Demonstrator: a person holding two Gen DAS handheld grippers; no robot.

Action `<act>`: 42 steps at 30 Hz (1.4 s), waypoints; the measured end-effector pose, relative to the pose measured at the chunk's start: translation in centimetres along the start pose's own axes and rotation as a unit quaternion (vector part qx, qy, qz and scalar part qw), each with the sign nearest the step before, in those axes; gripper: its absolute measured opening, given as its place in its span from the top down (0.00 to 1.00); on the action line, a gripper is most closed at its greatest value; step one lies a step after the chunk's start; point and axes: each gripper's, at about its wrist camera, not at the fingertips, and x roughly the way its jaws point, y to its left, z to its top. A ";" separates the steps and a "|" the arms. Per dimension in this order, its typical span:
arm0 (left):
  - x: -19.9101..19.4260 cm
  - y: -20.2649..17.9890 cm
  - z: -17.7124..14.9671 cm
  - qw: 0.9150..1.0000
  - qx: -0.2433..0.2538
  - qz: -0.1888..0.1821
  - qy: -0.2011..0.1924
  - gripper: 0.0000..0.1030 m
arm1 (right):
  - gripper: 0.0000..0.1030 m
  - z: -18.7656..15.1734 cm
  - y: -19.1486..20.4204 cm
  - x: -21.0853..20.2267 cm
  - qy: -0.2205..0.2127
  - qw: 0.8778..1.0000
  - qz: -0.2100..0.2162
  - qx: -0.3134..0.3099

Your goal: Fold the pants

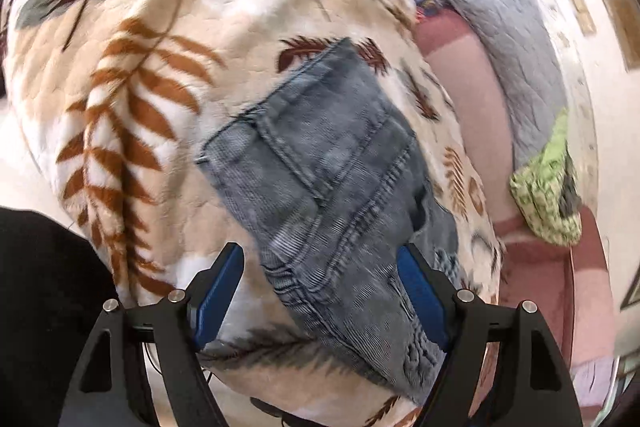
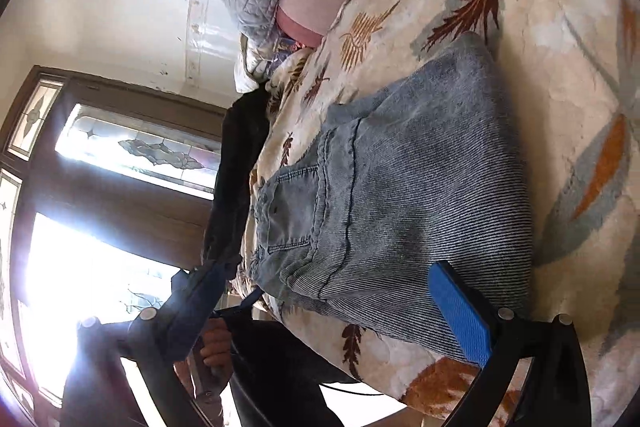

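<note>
Light blue denim pants (image 1: 332, 179) lie folded into a compact bundle on a cream bedspread with leaf prints (image 1: 132, 87). My left gripper (image 1: 320, 267) is open just above the bundle's near end, its blue pads (image 1: 420, 299) on either side of the cloth and holding nothing. In the right wrist view the same pants (image 2: 420, 195) show a back pocket on the left side. My right gripper (image 2: 328, 291) is open at the bundle's near edge, one blue pad (image 2: 460, 315) over the denim.
A grey quilted pillow (image 1: 516, 51) and a pink one (image 1: 468, 99) lie past the pants, with a green patterned cloth (image 1: 548, 195) beside them. A black garment (image 2: 236, 179) hangs at the bed edge. A stained-glass window (image 2: 132, 147) glares brightly.
</note>
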 end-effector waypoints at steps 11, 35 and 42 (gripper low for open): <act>1.4 0.2 1.6 0.999 0.016 -0.012 -0.026 0.24 | 0.00 0.4 4.8 1.9 0.024 0.999 0.048 0.007; 2.4 0.2 1.9 0.993 0.104 0.024 -0.047 0.68 | 0.00 4.2 9.3 24.8 0.168 0.973 -0.157 0.005; 2.5 0.0 1.8 0.992 0.111 0.030 -0.051 0.68 | 0.00 4.3 12.0 24.7 0.168 0.972 -0.162 -0.018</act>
